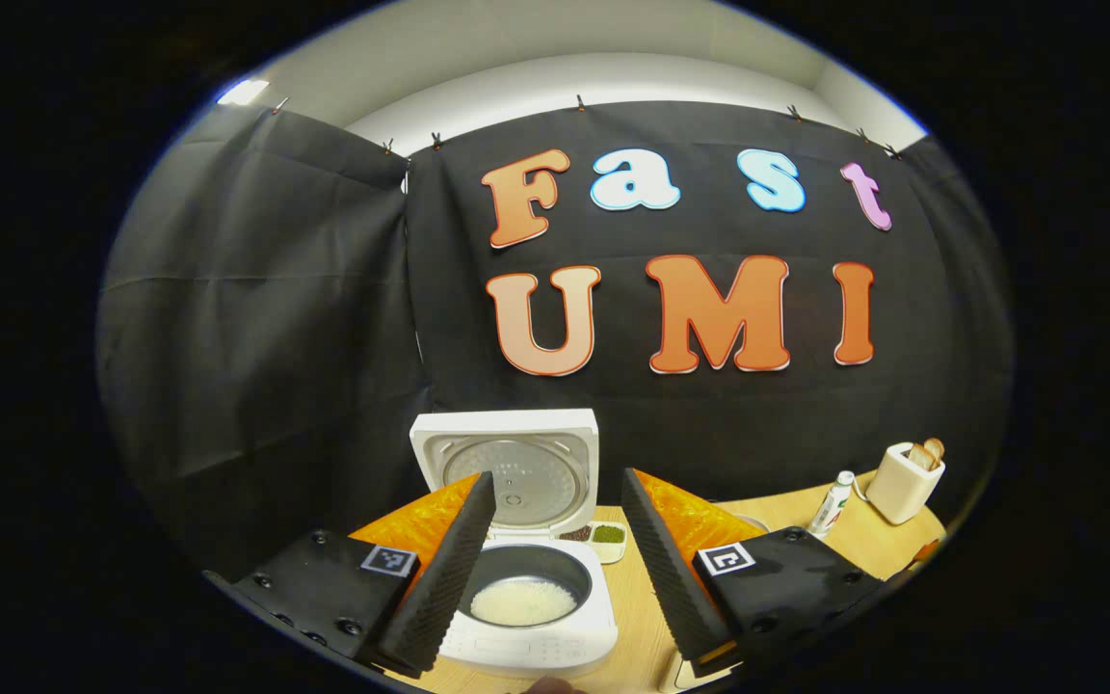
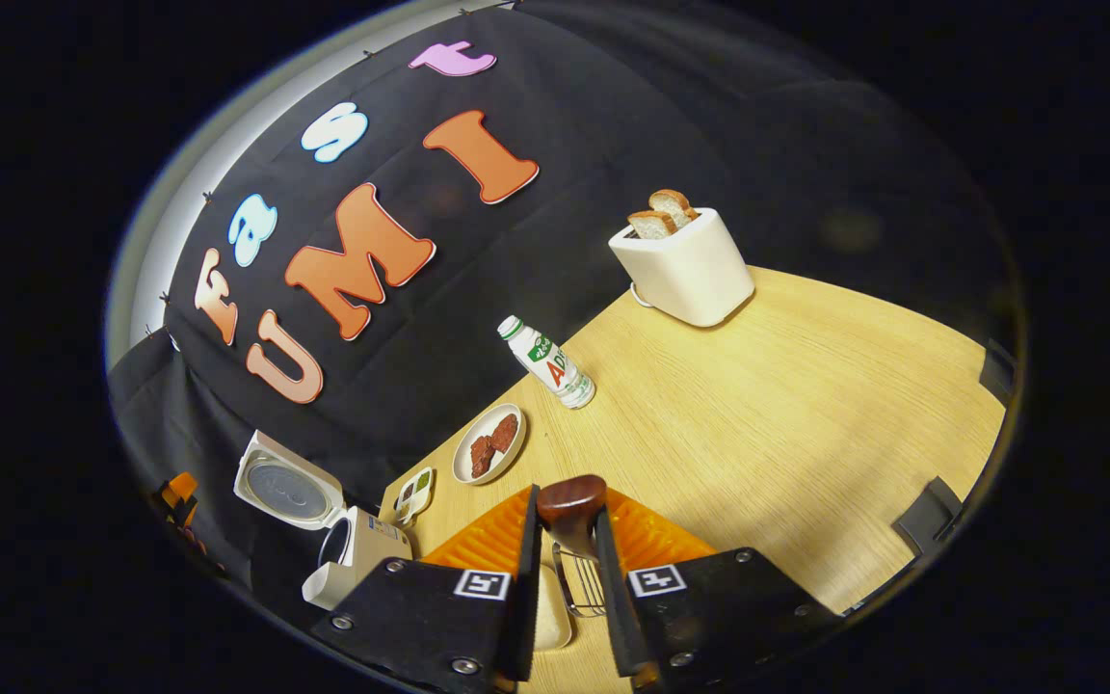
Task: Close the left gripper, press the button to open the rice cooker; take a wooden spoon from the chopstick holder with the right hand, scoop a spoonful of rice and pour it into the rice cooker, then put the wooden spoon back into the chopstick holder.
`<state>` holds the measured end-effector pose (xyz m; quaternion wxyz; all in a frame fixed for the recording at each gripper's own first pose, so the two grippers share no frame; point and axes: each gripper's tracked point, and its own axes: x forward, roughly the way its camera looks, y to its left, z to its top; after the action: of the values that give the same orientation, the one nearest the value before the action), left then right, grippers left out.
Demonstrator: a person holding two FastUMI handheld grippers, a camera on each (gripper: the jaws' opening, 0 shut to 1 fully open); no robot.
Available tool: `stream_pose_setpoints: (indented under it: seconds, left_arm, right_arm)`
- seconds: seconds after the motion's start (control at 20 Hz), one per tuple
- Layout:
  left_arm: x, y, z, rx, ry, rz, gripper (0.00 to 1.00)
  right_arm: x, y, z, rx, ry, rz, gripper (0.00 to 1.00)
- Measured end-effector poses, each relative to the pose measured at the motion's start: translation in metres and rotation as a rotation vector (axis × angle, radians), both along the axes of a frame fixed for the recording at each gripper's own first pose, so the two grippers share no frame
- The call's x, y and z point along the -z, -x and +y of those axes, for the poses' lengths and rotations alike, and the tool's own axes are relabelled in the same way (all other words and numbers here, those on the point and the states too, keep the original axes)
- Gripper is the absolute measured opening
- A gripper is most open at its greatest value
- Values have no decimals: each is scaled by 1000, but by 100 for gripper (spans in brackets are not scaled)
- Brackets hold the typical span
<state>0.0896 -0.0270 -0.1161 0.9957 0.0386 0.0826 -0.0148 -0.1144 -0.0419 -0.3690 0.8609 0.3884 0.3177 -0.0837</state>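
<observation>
Left gripper (image 1: 555, 554) fingers spread apart, hovering before rice cooker (image 1: 528, 602); lid up, white rice in pot. Right gripper (image 2: 565, 554) fingers clenched on wooden spoon (image 2: 571, 501) handle, above wire chopstick holder (image 2: 582, 583) on table (image 2: 786, 434).

left claw (image 1: 555, 564), black screwed mounts; right claw (image 2: 565, 569), square markers

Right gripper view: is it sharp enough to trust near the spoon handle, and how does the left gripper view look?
Right gripper view: tilted, fisheye-bent; wooden spoon handle between the right gripper fingers reads clearly, toaster crisp, dim towards the rice cooker. Left gripper view: level, evenly lit, rice in the open pot sharp, left gripper open, edges darken.
</observation>
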Motion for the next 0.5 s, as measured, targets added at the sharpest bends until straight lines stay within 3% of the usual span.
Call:
stream_pose_setpoints:
  seconds: [0.15, 0.2, 0.3, 0.5]
  left_arm:
    - [-25, -29, 10, 10, 83, -14, 90]
    - [-35, -40, 16, 9, 94, -16, 90]
    - [-53, -64, 26, 14, 104, -15, 89]
    - [-78, -114, 49, -7, 107, 1, 89]
  right_arm:
    - [-3, 4, -16, 7, 81, 17, 49]
    - [-7, 5, -24, 7, 118, 15, 64]
    - [-23, 4, -40, 7, 192, 6, 83]
    - [-64, 2, -73, 15, 345, -26, 93]
